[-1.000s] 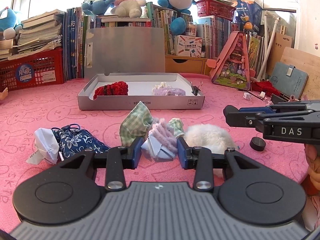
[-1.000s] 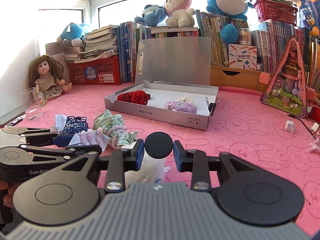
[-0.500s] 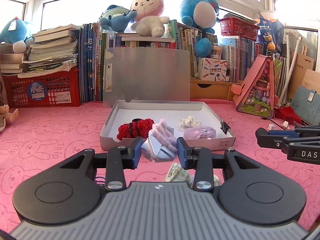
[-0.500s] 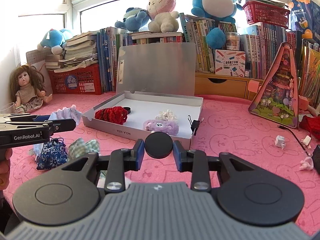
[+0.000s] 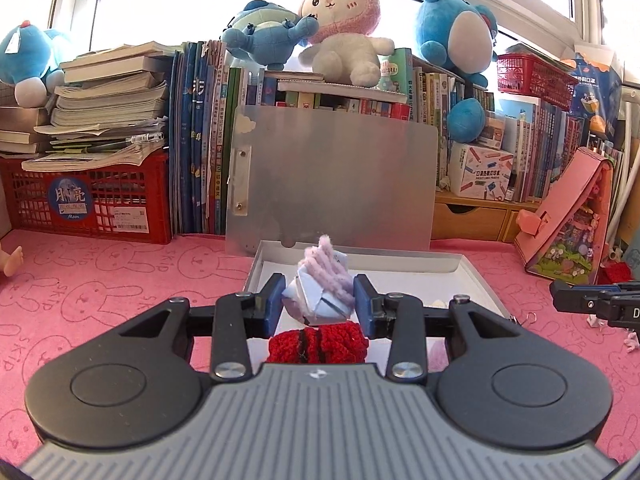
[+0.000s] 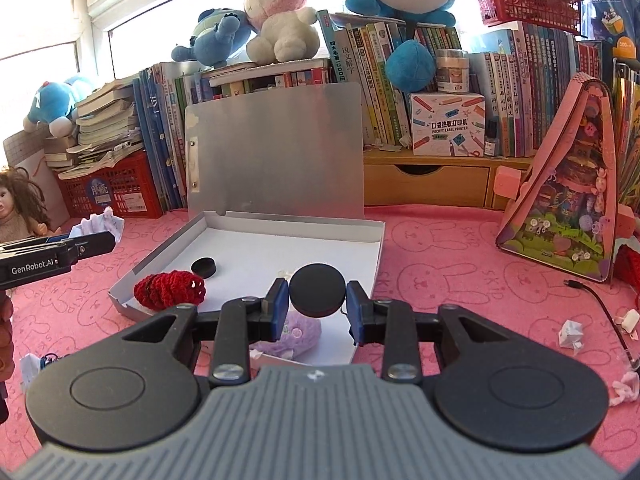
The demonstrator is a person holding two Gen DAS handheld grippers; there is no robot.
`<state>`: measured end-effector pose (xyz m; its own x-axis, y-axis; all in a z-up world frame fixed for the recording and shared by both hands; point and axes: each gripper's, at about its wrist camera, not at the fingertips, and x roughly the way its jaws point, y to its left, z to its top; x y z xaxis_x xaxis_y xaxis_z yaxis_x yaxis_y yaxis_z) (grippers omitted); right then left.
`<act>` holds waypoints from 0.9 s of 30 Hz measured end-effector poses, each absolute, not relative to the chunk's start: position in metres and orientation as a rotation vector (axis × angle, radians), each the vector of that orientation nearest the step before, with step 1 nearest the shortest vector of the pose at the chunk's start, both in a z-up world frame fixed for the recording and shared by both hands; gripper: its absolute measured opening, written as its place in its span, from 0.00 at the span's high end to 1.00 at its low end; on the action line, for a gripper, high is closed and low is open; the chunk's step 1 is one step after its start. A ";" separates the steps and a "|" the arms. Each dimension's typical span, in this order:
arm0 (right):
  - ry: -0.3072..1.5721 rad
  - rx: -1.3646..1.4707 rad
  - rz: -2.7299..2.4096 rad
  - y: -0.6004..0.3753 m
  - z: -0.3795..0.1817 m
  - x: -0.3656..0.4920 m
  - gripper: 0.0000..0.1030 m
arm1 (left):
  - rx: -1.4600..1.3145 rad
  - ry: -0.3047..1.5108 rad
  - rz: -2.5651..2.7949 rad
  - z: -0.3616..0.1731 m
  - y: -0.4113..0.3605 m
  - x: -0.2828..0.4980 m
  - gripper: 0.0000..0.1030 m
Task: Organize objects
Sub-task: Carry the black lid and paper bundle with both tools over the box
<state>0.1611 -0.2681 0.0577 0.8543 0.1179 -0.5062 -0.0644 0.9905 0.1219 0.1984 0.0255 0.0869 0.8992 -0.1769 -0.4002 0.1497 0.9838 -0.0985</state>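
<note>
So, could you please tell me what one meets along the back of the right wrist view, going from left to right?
Doll → red crate → upright grey box lid → wooden drawer unit → pink triangular playset.

The mat (image 5: 120,280) is pink cloth, soft and printed with rabbits. The box (image 6: 248,248) is matt white card inside, with a dull silvery lid (image 5: 332,180). The bundle (image 5: 320,292) is folded paper with fuzzy lilac yarn. The disc (image 6: 317,290) looks like matt black plastic. The red roll (image 6: 170,288) is knitted yarn, rough. The crate (image 5: 88,200) is glossy red plastic. The drawer (image 6: 428,184) is pale wood.
</note>
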 end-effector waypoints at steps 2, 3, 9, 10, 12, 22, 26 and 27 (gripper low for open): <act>0.559 0.112 0.097 -0.269 0.057 0.175 0.65 | -0.073 0.433 -0.152 0.085 0.027 0.216 0.58; 0.567 0.112 0.096 -0.268 0.055 0.183 0.65 | -0.081 0.440 -0.144 0.084 0.028 0.223 0.58; 0.637 0.137 0.100 -0.264 0.045 0.222 0.65 | -0.104 0.494 -0.113 0.072 0.031 0.263 0.58; 0.649 0.139 0.094 -0.263 0.042 0.228 0.65 | -0.100 0.505 -0.111 0.070 0.031 0.267 0.58; 0.675 0.143 0.081 -0.263 0.036 0.240 0.65 | -0.093 0.522 -0.108 0.064 0.031 0.274 0.58; 0.760 0.191 0.018 -0.269 0.012 0.274 0.65 | -0.081 0.584 -0.118 0.042 0.032 0.296 0.58; 0.774 0.190 0.014 -0.268 0.007 0.278 0.64 | -0.059 0.600 -0.125 0.038 0.030 0.299 0.58; 0.780 0.193 0.014 -0.268 0.006 0.278 0.64 | -0.053 0.603 -0.125 0.037 0.029 0.300 0.58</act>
<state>0.2785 -0.2685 0.0058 0.7118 0.0842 -0.6973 0.0583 0.9823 0.1782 0.2997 0.0291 0.0368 0.8164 -0.1331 -0.5620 0.1020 0.9910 -0.0865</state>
